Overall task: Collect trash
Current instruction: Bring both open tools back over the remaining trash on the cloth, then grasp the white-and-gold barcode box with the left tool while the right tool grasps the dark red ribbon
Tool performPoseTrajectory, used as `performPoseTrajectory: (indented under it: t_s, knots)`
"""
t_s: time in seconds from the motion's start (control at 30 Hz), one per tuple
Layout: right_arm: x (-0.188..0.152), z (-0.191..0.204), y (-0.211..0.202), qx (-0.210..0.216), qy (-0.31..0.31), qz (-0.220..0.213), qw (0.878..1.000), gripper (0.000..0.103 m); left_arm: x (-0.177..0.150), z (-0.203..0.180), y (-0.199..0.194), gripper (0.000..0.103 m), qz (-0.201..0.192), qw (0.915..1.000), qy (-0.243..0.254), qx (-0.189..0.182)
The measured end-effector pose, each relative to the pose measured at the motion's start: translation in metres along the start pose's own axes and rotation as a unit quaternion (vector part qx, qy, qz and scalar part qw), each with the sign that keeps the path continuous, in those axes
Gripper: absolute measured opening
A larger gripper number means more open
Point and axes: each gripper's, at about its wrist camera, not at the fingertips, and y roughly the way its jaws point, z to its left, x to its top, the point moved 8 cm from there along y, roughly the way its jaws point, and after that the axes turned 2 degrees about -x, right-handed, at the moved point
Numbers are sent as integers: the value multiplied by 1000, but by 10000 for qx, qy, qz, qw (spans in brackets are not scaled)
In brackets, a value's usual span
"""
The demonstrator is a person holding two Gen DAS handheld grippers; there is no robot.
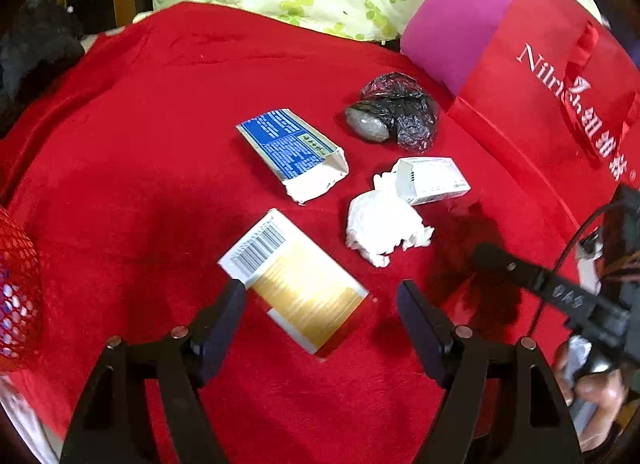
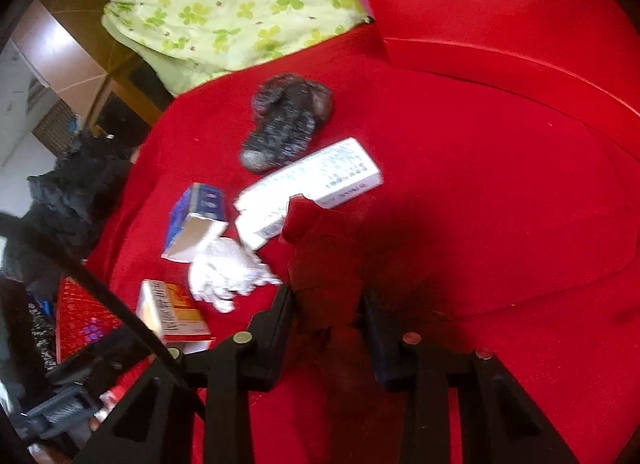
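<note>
ok so on the red cloth [image 1: 140, 124], going left to right: the left gripper [image 1: 323, 292] is spread wide around the gold-and-white box [image 1: 294, 284], not squeezing it. The box lies flat on a diagonal, barcode end up-left. Behind it, the torn blue box [image 1: 288, 148] runs the same diagonal, open end down-right. Then come the crumpled tissue [image 1: 384, 224], small white box [image 1: 432, 180], black bag wad [image 1: 394, 112] and red paper bag [image 1: 560, 84]. The right gripper [image 2: 326, 294] is narrow, pinching a dark red crumpled piece [image 2: 316, 248] that stands upright.

Red mesh bag [image 1: 16, 284] cut off at left edge.
</note>
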Motion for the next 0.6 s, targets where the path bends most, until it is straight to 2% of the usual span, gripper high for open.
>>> performPoseTrajectory:
  t_s: [0.1, 0.23, 0.43, 0.5, 0.6]
  knots:
    - [-2, 10, 2, 223, -14, 117, 9997, 37, -4, 7, 1, 78, 1, 10000, -55, 49]
    - [-14, 5, 21, 62, 111, 602, 9981, 39, -9, 17, 5, 78, 92, 9998, -167, 105]
    - [-14, 0, 26, 203, 334, 670, 9970, 45, -10, 17, 7, 78, 134, 9995, -286, -63]
    - [-12, 0, 24, 504, 568, 666, 9949, 59, -7, 14, 6, 78, 78, 9991, -360, -196]
    - [-11, -4, 23, 732, 796, 651, 9920, 63, -3, 12, 6, 78, 61, 9985, -453, -303]
